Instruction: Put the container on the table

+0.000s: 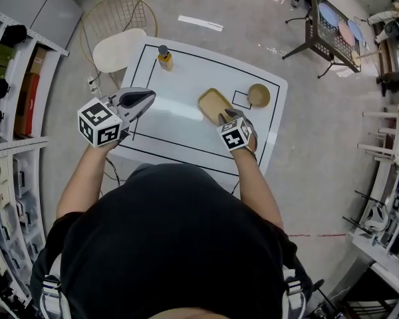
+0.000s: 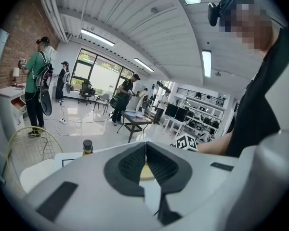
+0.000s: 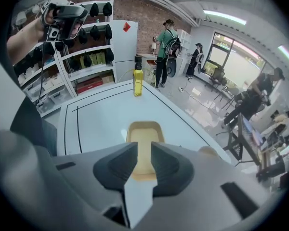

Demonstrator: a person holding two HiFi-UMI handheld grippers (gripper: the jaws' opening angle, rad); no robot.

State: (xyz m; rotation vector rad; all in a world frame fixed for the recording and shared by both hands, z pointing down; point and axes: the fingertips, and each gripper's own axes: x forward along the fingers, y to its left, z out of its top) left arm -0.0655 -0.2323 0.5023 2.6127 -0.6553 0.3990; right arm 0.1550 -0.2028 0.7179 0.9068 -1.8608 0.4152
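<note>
Container [image 1: 213, 103] lies flat on the desk [image 1: 179, 135], directly ahead of the right hand-held gripper [image 1: 227, 117]. Its jaws stand narrowly parted over the near rim, apparently released. Placement judged essentially complete, with withdrawal remaining. Container interior shows empty. Left hand-held gripper [image 1: 148, 98] is clenched on nothing, raised well to the side.

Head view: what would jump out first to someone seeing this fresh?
The tan container lies mid-table on the white table, with the right gripper at its near edge, jaws a narrow gap apart. The left gripper hangs over the table's left edge, jaws together and empty. A yellow bottle stands at the far left corner, and a round bowl sits right of the container.
</note>
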